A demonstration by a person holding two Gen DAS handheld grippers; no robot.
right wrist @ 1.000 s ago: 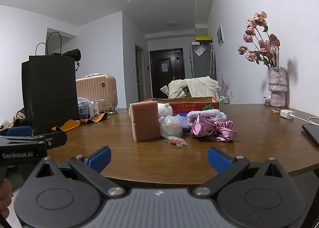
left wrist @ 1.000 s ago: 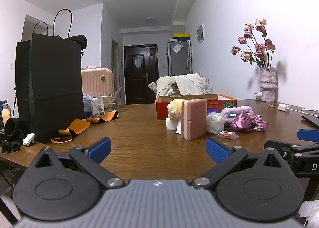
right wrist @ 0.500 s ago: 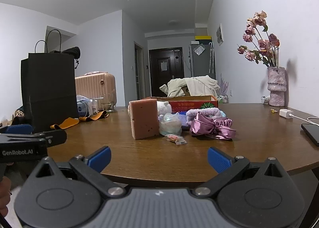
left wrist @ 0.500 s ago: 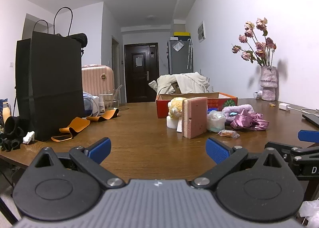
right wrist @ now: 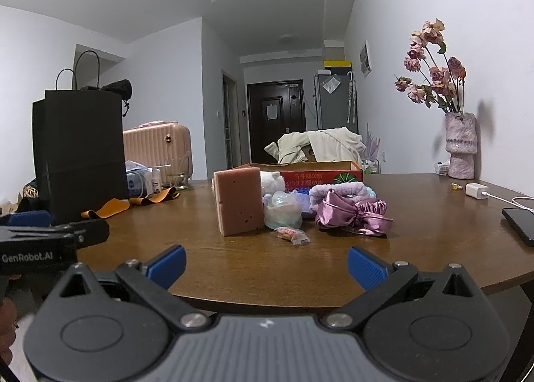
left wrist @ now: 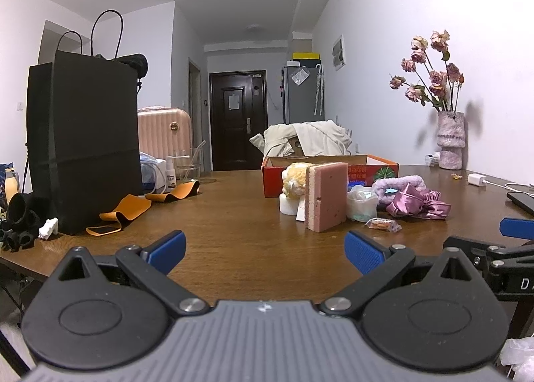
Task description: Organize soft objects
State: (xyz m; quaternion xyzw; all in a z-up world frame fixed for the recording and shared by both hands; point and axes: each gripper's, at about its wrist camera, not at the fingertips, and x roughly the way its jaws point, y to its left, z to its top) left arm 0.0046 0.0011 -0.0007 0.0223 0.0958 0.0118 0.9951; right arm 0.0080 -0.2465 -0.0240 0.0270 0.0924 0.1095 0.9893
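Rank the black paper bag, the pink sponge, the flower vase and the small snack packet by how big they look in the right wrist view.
1. black paper bag, though nearness may flatter it
2. pink sponge
3. flower vase, farther away, so its true size is unsure
4. snack packet

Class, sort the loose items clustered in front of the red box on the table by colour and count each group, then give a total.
Pink: 1, the sponge
Purple: 2, the satin scrunchie and fluffy headband
White or cream: 1, the plush toy
Clear wrapping: 2, the plastic bag and small snack packet
Total: 6

left tool (left wrist: 263,250): black, blue pads | right tool (right wrist: 266,263): same, "GenRobot.AI" possibly
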